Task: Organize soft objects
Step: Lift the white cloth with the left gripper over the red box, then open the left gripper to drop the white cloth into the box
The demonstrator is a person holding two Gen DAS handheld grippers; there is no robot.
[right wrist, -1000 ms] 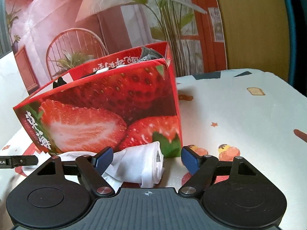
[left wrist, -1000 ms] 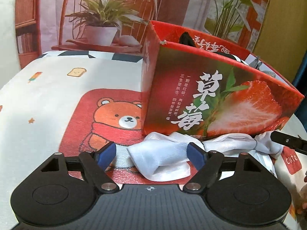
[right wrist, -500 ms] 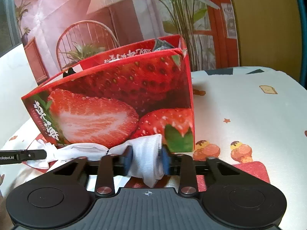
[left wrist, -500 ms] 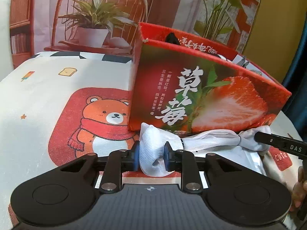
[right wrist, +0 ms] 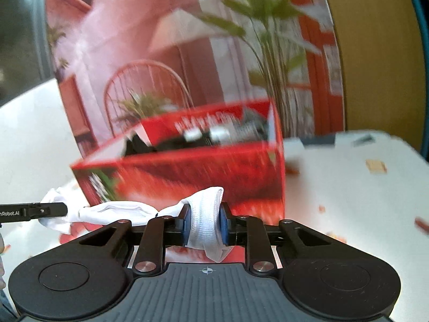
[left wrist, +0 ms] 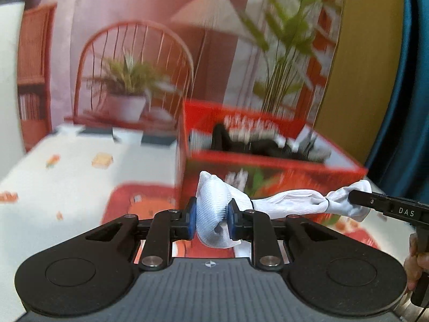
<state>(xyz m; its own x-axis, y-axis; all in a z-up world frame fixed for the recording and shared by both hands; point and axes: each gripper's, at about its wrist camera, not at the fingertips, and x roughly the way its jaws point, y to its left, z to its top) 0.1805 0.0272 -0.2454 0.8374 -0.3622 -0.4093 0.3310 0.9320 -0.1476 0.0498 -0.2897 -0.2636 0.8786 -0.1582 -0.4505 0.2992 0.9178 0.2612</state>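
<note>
A long white sock (left wrist: 289,201) hangs stretched in the air between my two grippers, in front of the red strawberry box (left wrist: 268,165). My left gripper (left wrist: 211,214) is shut on the sock's bunched left end. At its other end the right gripper's black finger (left wrist: 380,206) shows, pinching it. In the right wrist view my right gripper (right wrist: 205,220) is closing its jaws, the blue pads pressing on the sock (right wrist: 120,210). The box (right wrist: 201,171) stands open, with dark and white soft items inside.
The table wears a white cloth (left wrist: 67,174) with cartoon prints and a red bear patch. Behind it hangs a backdrop (left wrist: 134,53) printed with a chair and plants. A person's hand (left wrist: 414,263) shows at the right edge. Bare cloth (right wrist: 348,187) lies right of the box.
Both grippers stood open around the sock's ends on the table, then shut on them. They have since risen, lifting the sock off the cloth to about the box's rim.
</note>
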